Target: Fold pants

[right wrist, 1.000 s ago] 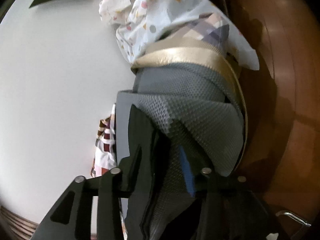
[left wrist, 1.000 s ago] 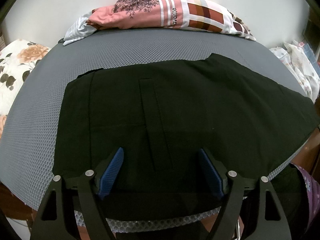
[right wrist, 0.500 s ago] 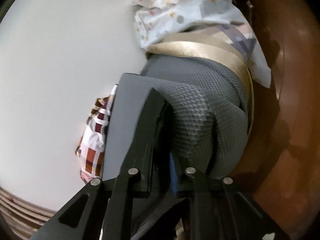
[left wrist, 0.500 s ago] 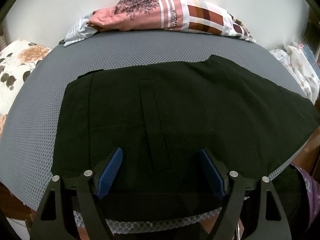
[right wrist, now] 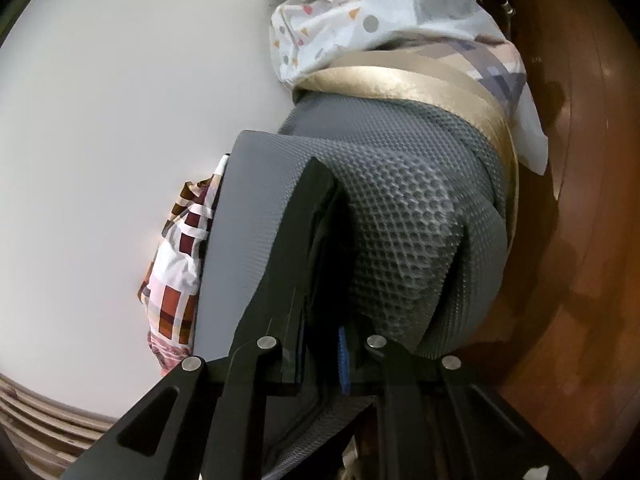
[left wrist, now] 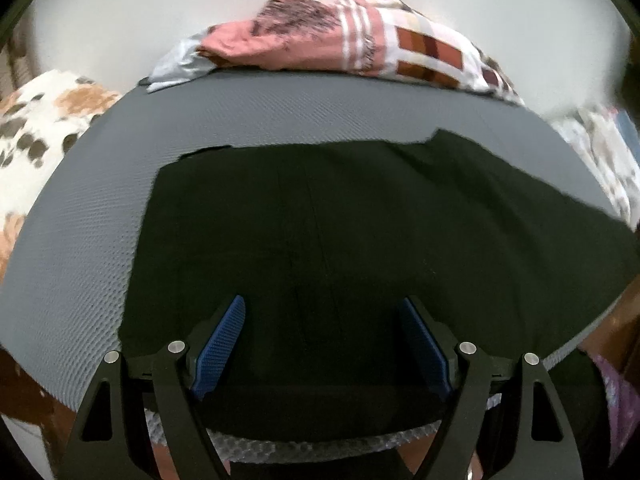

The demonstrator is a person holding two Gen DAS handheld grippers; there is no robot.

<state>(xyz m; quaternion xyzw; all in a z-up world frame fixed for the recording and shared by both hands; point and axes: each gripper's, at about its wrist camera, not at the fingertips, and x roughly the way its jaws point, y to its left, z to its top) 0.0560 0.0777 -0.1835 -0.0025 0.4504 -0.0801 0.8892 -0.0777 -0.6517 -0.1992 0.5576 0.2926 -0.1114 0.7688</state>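
1. A floral cloth (left wrist: 36, 120) lies at the far left, beside the grey mesh pad (left wrist: 80, 248).
2. The black pants (left wrist: 360, 216) lie spread flat across that pad.
3. The left gripper (left wrist: 320, 344) hovers over the pants' near edge, jaws spread wide, holding nothing.
4. A pink plaid garment (left wrist: 360, 40) is heaped at the pad's far edge.
5. The right gripper (right wrist: 322, 354) is clamped narrowly on the pants' edge at the pad's end.
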